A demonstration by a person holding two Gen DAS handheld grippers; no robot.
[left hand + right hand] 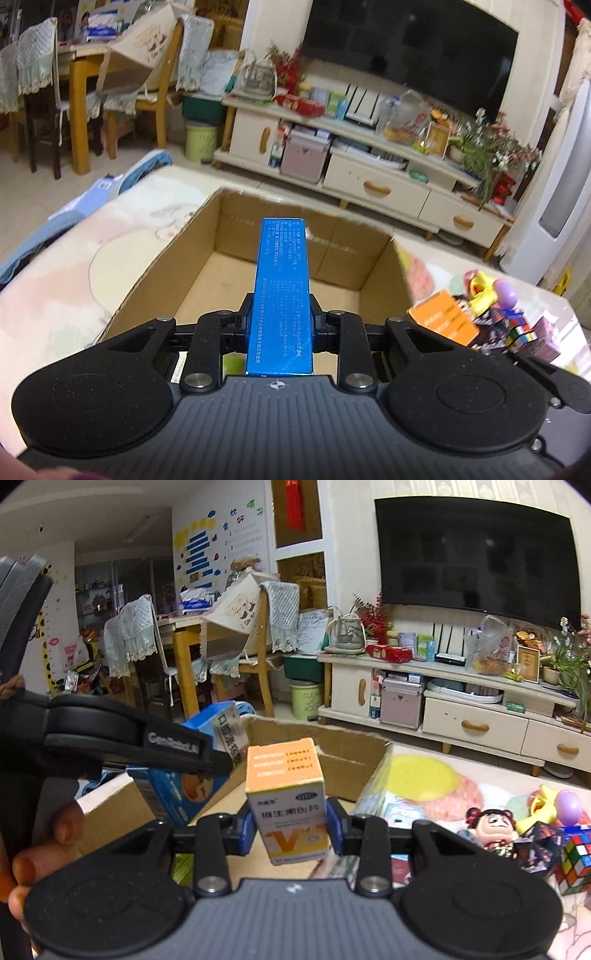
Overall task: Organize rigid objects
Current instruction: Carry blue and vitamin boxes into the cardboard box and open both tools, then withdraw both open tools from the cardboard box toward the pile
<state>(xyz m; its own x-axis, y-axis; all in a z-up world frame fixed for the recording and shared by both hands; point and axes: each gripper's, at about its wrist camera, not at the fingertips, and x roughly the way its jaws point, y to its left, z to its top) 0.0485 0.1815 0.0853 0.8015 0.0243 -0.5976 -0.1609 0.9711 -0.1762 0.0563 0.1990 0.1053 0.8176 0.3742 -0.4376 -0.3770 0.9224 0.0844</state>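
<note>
left gripper — jaws clamped | right gripper — jaws clamped, tilted down

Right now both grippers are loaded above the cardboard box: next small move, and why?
Probably lower the left gripper into the cardboard box and release. It is shut on the long blue carton, which already hangs over the bare box floor. The right gripper, shut on the orange-and-white vitamin box, can follow.
</note>
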